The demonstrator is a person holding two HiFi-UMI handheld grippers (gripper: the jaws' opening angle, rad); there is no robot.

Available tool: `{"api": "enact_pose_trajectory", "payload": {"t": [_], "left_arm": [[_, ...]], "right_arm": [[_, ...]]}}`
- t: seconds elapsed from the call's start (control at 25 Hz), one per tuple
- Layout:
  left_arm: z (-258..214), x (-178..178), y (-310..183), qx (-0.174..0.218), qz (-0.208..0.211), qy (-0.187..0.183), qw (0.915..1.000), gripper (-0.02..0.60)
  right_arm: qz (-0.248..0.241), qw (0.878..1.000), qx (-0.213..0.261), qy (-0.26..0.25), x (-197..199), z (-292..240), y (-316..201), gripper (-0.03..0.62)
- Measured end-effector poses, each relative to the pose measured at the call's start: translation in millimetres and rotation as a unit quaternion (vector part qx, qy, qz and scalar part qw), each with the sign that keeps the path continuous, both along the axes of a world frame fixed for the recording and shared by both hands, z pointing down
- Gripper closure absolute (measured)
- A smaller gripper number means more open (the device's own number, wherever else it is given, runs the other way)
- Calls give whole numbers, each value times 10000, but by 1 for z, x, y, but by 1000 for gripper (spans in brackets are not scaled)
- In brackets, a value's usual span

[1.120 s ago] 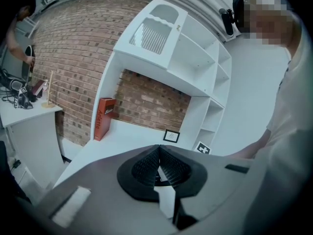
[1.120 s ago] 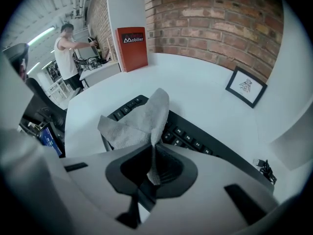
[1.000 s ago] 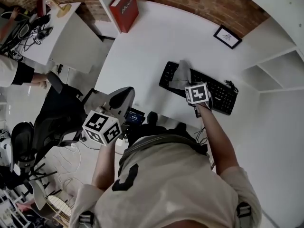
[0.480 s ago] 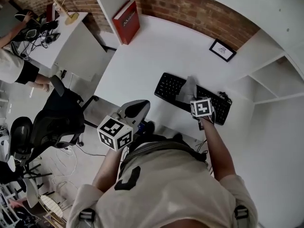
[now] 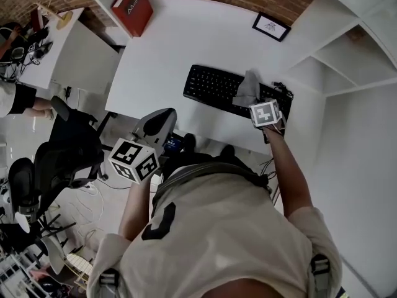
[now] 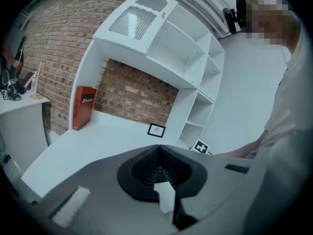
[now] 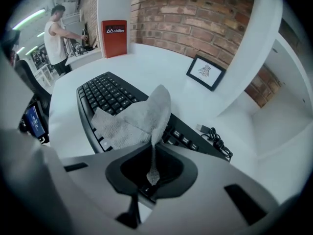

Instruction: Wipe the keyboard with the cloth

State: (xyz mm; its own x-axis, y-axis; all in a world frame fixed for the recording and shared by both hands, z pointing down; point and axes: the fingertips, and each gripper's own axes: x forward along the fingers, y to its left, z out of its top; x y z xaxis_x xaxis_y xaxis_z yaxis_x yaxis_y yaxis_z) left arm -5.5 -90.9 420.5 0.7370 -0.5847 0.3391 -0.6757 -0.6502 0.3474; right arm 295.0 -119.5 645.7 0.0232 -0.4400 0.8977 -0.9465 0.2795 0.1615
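My right gripper [image 7: 149, 177] stays clamped on a corner of the cloth [image 7: 132, 121] and has dragged it along the keyboard [image 7: 105, 94] toward its right end, so this pass looks nearly done. My left gripper [image 6: 157, 170], jaws together and empty, hangs well off the keyboard's near-left side.

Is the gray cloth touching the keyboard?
Touching. The right gripper view shows the cloth, pinched by the right gripper, lying spread on the keyboard's keys with no gap under it.
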Motion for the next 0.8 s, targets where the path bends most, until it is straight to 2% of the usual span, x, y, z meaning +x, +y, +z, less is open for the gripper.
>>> {"api": "enact_pose_trajectory", "payload": {"t": [0.12,0.36,0.52,0.8], "left_arm": [[-1,-2,-2,40,61,17,10000,577],[3,-2,2,-2,148,47,9999,577],[2,0,4,-3,204,51,9998,577],[-5,1,6,79,218,18,9997,577]], "right_arm": [[340,9993,-87,116,23,-1,17,580],[469,9988,-109,91,38,3,31,580],[863,9962,-97,113,65,2,45,580],[1246,9919,-114,219,101,0,61,580]]}}
